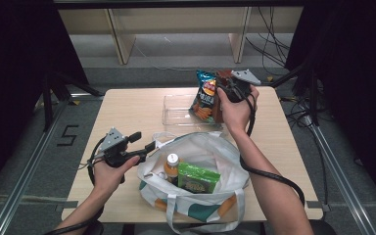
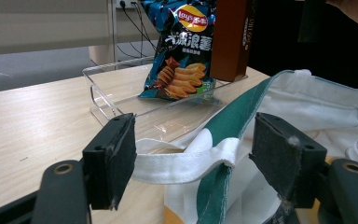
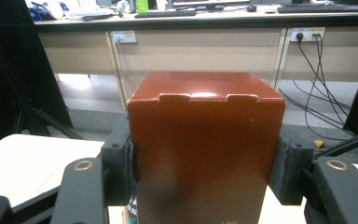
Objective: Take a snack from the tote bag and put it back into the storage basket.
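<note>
My right gripper (image 1: 226,88) is shut on a tall reddish-brown box (image 1: 219,110), with a pad pressed on each side (image 3: 205,140). The box stands upright beside a blue chips bag (image 1: 204,95) over the right end of a clear plastic tray (image 1: 176,105); I cannot tell whether its base rests on the tray. My left gripper (image 1: 143,142) is open at the left rim of a white and green tote bag (image 1: 225,152). The bag's white strap (image 2: 182,163) runs loosely between its wide-apart jaws. Inside the bag are an orange bottle (image 1: 172,164) and a green packet (image 1: 198,177).
The wooden table (image 1: 127,107) has bare surface left of the tray and along its right side. Beyond the far edge are desk legs, wall sockets and loose cables on the floor (image 1: 269,54). Metal rails run along both sides of the table.
</note>
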